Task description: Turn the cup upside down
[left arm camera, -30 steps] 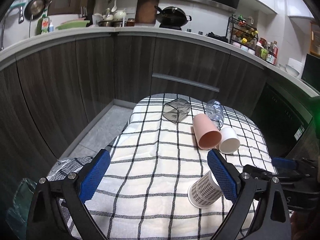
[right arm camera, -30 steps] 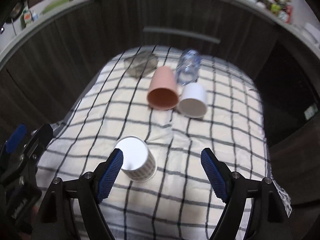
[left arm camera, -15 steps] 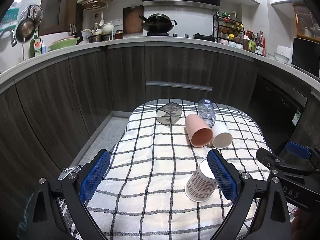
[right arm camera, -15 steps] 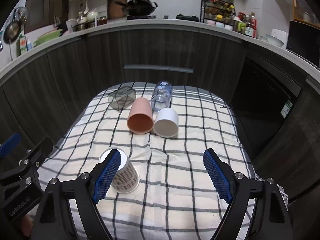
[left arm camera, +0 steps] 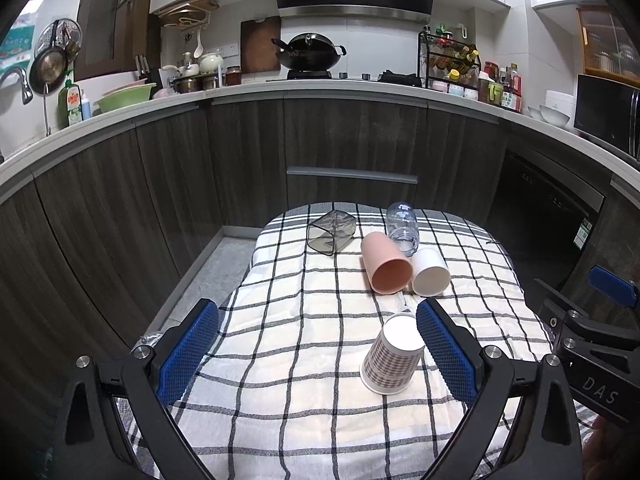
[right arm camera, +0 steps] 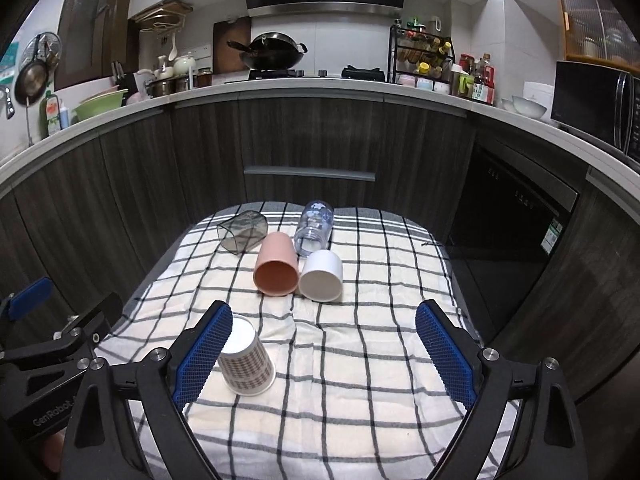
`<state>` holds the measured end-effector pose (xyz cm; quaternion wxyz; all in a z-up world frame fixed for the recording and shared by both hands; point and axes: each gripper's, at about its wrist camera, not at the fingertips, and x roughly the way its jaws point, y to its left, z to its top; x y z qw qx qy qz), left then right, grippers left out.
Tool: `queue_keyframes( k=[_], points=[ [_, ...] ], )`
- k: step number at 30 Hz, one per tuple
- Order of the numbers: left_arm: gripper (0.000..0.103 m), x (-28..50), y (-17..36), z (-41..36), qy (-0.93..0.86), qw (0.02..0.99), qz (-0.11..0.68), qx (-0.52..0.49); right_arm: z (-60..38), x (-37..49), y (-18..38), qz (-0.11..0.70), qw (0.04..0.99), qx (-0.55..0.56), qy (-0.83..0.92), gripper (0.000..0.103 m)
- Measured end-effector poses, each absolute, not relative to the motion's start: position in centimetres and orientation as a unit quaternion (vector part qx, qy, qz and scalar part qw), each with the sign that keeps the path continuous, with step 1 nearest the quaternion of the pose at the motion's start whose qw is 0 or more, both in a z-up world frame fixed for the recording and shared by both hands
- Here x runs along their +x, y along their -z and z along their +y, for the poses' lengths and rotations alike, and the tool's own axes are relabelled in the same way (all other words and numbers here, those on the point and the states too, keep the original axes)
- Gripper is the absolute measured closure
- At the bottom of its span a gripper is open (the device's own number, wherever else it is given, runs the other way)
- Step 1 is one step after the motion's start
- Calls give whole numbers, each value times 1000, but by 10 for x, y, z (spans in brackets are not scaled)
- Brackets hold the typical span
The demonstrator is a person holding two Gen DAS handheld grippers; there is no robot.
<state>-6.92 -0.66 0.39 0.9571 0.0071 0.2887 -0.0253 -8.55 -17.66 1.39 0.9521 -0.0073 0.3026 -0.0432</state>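
A checked paper cup (left arm camera: 393, 354) stands upside down on the checked cloth (left arm camera: 304, 344), its white base up; it also shows in the right wrist view (right arm camera: 246, 357). My left gripper (left arm camera: 318, 350) is open and empty, its right finger just right of the cup. My right gripper (right arm camera: 324, 354) is open and empty, its left finger in front of the cup's left side. A pink cup (left arm camera: 385, 263), a white cup (left arm camera: 430, 272), a clear bottle (left arm camera: 402, 228) and a dark clear square cup (left arm camera: 330, 232) lie on their sides farther back.
The small table ends close behind the lying cups, with dark kitchen cabinets (left arm camera: 352, 148) beyond. The floor (left arm camera: 212, 268) drops off at the left, a dark appliance (right arm camera: 516, 220) stands at the right.
Both grippers have pulled back and tilted up, so more of the kitchen shows. The paper cup stays upside down on the cloth.
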Motion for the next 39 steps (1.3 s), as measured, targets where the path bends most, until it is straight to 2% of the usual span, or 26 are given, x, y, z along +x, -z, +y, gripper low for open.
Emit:
queue_keyframes(
  k=[39],
  points=[
    [0, -76, -14, 0, 21, 960, 281, 12, -177, -96, -28, 290, 956, -4, 42, 10]
  ],
)
